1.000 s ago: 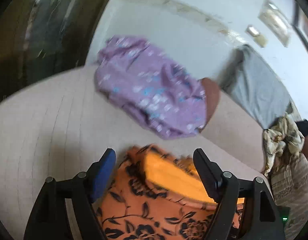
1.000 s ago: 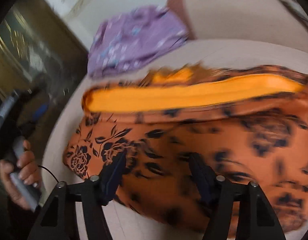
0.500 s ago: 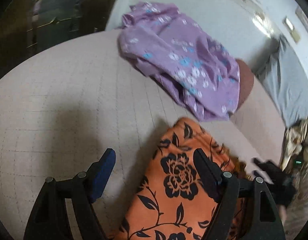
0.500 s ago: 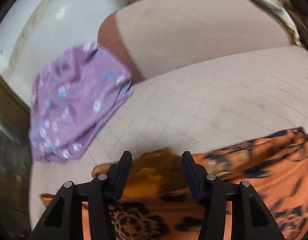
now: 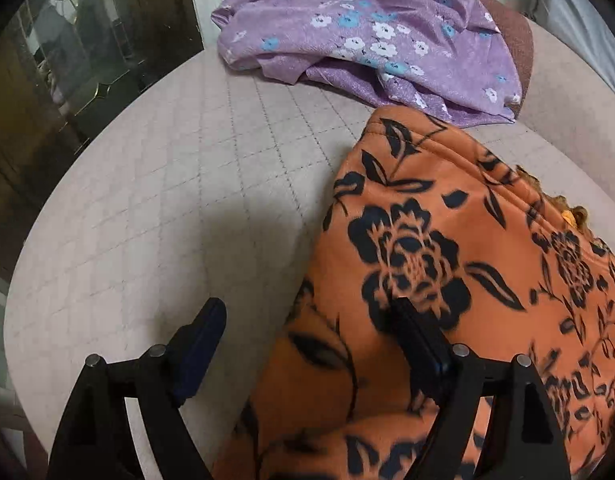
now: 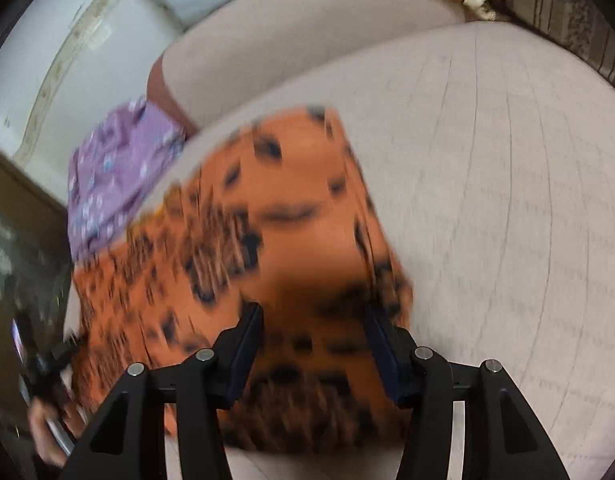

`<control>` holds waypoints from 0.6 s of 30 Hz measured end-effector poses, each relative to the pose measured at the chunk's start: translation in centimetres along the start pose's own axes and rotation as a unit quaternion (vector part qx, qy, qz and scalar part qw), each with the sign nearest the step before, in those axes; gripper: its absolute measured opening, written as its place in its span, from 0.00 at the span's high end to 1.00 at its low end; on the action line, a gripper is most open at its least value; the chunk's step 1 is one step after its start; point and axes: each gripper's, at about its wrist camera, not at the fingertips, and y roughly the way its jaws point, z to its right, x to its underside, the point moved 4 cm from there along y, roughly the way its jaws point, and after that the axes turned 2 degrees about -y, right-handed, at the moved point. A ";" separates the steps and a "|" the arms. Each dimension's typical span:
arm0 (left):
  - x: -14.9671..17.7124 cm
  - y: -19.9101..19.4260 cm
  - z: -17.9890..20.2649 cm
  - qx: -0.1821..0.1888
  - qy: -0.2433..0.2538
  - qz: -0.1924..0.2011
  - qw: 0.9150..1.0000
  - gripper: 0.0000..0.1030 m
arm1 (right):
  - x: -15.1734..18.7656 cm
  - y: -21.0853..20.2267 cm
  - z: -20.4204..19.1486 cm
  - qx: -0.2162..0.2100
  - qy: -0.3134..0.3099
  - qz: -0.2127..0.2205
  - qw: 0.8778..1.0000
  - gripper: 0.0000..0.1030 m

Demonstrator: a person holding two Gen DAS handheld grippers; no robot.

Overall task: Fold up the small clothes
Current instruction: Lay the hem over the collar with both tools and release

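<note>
On the far left stands a dark glass-fronted cabinet (image 5: 67, 60), and next to it begins the quilted pale cushion (image 5: 167, 200) that serves as the work surface. The left gripper (image 5: 307, 328) hangs low over this cushion with its jaws spread wide and nothing between them; one finger is above bare cushion, the other above the near left edge of the orange flowered garment (image 5: 447, 260). That placing looks like a readiness to take hold of the edge or press it flat, though this is only a judgement.

Further back, a purple flowered cloth (image 5: 367, 36) lies crumpled against the cushion's rear, just beside the far corner of the orange garment, probably set aside so it does not get in the way of folding.

The orange garment lies spread on the cushion, roughly in the middle and toward the right in the left camera's view. It appears already doubled over, with a seamed edge running along its far side. Its long axis runs from the near side toward the purple cloth, the narrower corner pointing away.

In the right camera's view, which is blurred, the right gripper (image 6: 313, 332) is also released, jaws apart, hovering above the near end of the orange garment without gripping it. Bare cushion stretches to its right.
</note>
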 end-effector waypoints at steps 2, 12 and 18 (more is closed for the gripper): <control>1.2 -1.5 -0.2 0.005 -0.010 0.009 1.000 0.18 | 0.7 -0.3 -1.1 0.020 -0.037 0.007 0.999 0.45; 5.4 -6.3 5.2 0.066 0.054 0.036 0.996 0.13 | 2.9 -0.6 -3.7 0.002 -0.062 -0.019 0.998 0.44; 8.9 -4.5 7.1 -0.006 0.144 0.051 0.988 0.01 | 3.3 -1.1 -3.8 -0.002 -0.050 -0.015 0.999 0.44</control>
